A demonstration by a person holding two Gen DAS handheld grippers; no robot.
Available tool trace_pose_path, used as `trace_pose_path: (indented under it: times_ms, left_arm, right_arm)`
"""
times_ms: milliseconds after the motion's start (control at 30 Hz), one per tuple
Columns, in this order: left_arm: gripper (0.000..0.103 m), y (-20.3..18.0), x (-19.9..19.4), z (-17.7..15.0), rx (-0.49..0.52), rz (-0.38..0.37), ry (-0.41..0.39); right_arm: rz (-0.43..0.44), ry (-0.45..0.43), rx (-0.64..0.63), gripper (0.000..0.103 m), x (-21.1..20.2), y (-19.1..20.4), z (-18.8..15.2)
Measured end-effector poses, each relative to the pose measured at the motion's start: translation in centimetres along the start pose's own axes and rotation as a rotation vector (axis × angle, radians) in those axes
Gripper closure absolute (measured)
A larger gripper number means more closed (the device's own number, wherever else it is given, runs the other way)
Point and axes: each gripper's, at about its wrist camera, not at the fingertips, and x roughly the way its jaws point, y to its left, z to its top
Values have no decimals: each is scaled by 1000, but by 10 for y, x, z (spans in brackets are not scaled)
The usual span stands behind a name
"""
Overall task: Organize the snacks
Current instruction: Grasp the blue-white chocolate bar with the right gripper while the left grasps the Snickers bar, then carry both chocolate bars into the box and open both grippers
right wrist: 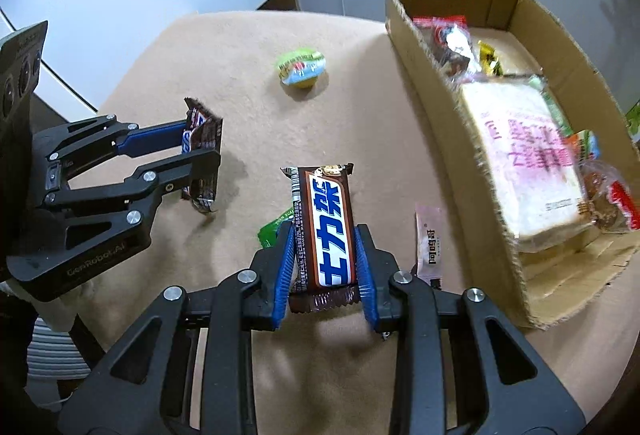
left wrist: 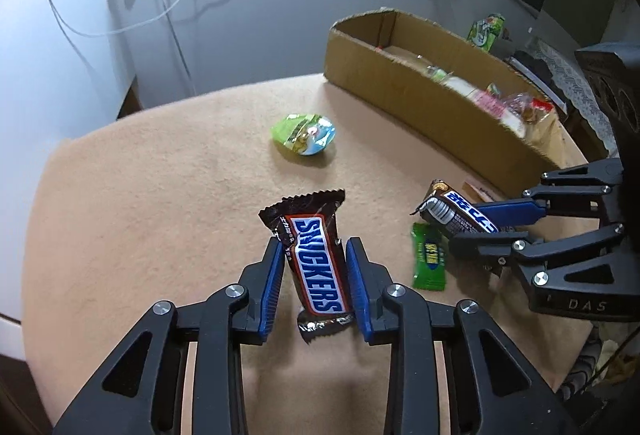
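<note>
both claws pinch chocolate bars: left gripper (left wrist: 314,271), right gripper (right wrist: 324,259). squeeze loosely and a slick wrapper may slip before the box (right wrist: 448,139).

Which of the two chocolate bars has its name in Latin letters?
The one in the left claw: the Snickers bar. The right claw's bar shows Chinese characters.

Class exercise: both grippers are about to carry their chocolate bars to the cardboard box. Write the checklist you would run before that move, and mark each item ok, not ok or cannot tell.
1. Left gripper shut on the Snickers bar: ok.
2. Right gripper shut on its chocolate bar: ok.
3. Both bars lifted clear of the table: cannot tell.
4. Cardboard box open on top: ok.
5. Free floor space inside the box: ok, bare near corner.
6. Green packet and pink packet clear of the grippers: cannot tell, both lie close to the right gripper.
</note>
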Motion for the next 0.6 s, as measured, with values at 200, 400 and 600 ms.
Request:
trace_pose_path:
  times_ms: [200,400,600]
  left_arm:
    - [76,-9,-16,1,20,-3,-35]
    - [77,-13,-24,0,39,9,-61]
    - [77,-4,-29,-2,-6,-6,-68]
  right_arm:
    - [18,-30,13,73,-17,-3,-8]
    - [15,-45,16,73,-32,-7,-5]
    - [21,-59,27,73,-39,-11,-7]
